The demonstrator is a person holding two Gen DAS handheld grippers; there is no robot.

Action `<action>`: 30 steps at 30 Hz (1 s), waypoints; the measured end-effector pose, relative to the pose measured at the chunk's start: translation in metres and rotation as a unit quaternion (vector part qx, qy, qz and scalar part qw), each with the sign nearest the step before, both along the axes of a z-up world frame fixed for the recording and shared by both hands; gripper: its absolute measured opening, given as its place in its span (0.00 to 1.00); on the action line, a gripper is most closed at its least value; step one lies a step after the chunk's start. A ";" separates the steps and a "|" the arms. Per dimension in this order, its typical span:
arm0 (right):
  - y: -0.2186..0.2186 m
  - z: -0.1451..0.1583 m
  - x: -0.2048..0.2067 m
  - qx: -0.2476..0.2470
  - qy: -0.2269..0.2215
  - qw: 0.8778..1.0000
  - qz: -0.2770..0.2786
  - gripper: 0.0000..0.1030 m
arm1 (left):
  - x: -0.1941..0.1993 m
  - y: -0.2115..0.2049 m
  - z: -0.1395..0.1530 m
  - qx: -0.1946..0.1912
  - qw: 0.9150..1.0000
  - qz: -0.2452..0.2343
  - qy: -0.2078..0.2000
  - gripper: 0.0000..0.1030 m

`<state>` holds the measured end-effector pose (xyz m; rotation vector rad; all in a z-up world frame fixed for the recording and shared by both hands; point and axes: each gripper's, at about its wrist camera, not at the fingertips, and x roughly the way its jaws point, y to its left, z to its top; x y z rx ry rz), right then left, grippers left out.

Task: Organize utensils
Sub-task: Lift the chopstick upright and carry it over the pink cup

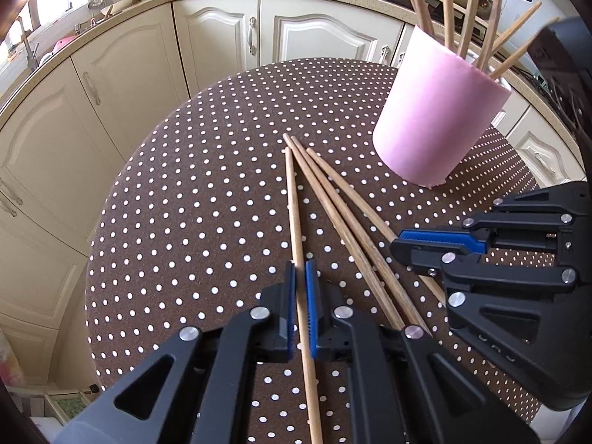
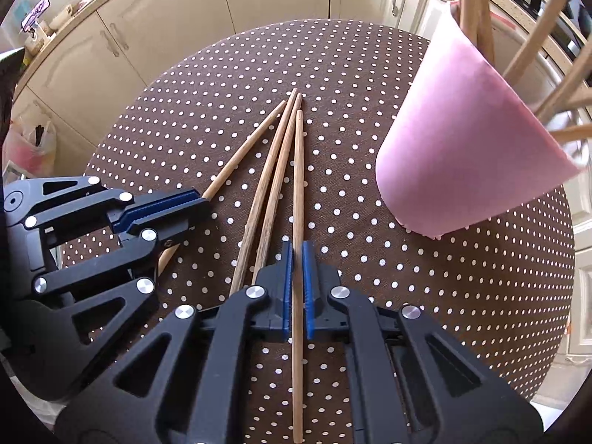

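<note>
Wooden chopstick (image 1: 296, 222) sits clamped in my left gripper (image 1: 300, 307); right gripper (image 2: 297, 288) is pinched on another (image 2: 297, 192). Two loose sticks (image 2: 266, 192) lie btwn them on the dotted worktop (image 1: 185, 203). Beyond, pink holder (image 1: 440, 125) w/ sticks already standing inside. Next, I judge: lift straight, keep tips clear of the loose pair, drop in tip-down.

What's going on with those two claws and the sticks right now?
Left gripper shut on the leftmost chopstick. Right gripper shut on the rightmost chopstick. Two loose chopsticks between; pink cup upright, path clear.
</note>
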<state>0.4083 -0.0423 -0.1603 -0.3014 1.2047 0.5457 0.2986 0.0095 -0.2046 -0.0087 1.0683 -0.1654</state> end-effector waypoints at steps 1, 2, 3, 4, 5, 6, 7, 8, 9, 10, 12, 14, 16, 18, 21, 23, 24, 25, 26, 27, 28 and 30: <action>0.000 0.000 0.000 0.004 -0.001 1.000 -0.001 0.06 | -0.004 -0.001 0.001 -0.004 1.000 0.001 -0.002 0.05; -0.002 0.000 -0.005 0.009 -0.002 1.000 -0.001 0.06 | -0.006 0.000 0.002 -0.009 1.000 0.001 -0.005 0.05; -0.003 0.001 -0.007 0.016 -0.004 1.000 0.000 0.06 | -0.009 -0.001 0.003 -0.012 1.000 -0.002 -0.009 0.05; -0.004 0.003 -0.010 0.023 -0.008 1.000 0.000 0.06 | -0.011 0.000 0.004 -0.013 1.000 -0.004 -0.012 0.05; -0.010 -0.003 -0.016 0.028 -0.009 1.000 0.000 0.06 | -0.014 0.001 0.006 -0.012 1.000 -0.004 -0.017 0.05; -0.011 -0.001 -0.018 0.035 -0.010 0.999 0.002 0.06 | -0.017 0.000 0.009 -0.014 1.000 -0.006 -0.021 0.05; -0.012 0.001 -0.020 0.041 -0.013 0.999 0.004 0.06 | -0.019 -0.001 0.012 -0.017 0.999 -0.009 -0.026 0.05; -0.012 0.003 -0.022 0.045 -0.015 0.999 0.005 0.06 | -0.022 -0.001 0.015 -0.018 0.999 -0.010 -0.031 0.05; -0.014 0.005 -0.025 0.048 -0.018 0.999 0.006 0.06 | -0.024 -0.002 0.017 -0.017 0.999 -0.007 -0.030 0.05; -0.015 0.008 -0.026 0.052 -0.023 0.998 0.005 0.06 | -0.026 -0.002 0.020 -0.019 0.999 -0.007 -0.034 0.05; -0.020 0.013 -0.034 0.064 -0.028 0.998 0.004 0.06 | -0.030 -0.002 0.025 -0.025 0.999 -0.009 -0.043 0.05; -0.024 0.019 -0.037 0.070 -0.037 0.997 0.004 0.06 | -0.033 -0.002 0.031 -0.032 0.998 -0.010 -0.052 0.05; -0.029 0.024 -0.043 0.076 -0.047 0.996 0.002 0.06 | -0.035 -0.003 0.035 -0.036 0.997 -0.010 -0.061 0.05; -0.034 0.025 -0.048 0.080 -0.049 0.996 0.002 0.06 | -0.038 -0.003 0.041 -0.038 0.997 -0.010 -0.067 0.05; -0.039 0.031 -0.058 0.079 -0.063 0.995 -0.002 0.06 | -0.038 -0.001 0.048 -0.043 0.996 -0.009 -0.077 0.05; -0.047 0.038 -0.066 0.087 -0.066 0.994 -0.002 0.06 | -0.040 0.001 0.054 -0.051 0.995 -0.009 -0.084 0.05; -0.049 0.040 -0.067 0.092 -0.070 0.993 -0.005 0.06 | -0.041 0.001 0.058 -0.055 0.994 -0.010 -0.089 0.05; -0.053 0.042 -0.068 0.098 -0.073 0.993 -0.006 0.06 | -0.044 0.002 0.062 -0.060 0.994 -0.011 -0.095 0.05; -0.056 0.045 -0.069 0.104 -0.072 0.992 -0.007 0.06 | -0.045 0.002 0.065 -0.063 0.993 -0.012 -0.100 0.05; -0.058 0.048 -0.071 0.110 -0.077 0.991 -0.010 0.06 | -0.047 0.003 0.070 -0.068 0.992 -0.014 -0.107 0.05; -0.054 0.051 -0.069 0.116 -0.080 0.990 -0.012 0.06 | -0.048 0.003 0.074 -0.071 0.991 -0.016 -0.113 0.05; -0.064 0.057 -0.069 0.132 -0.081 0.988 -0.015 0.06 | -0.050 0.002 0.083 -0.079 0.989 -0.019 -0.127 0.05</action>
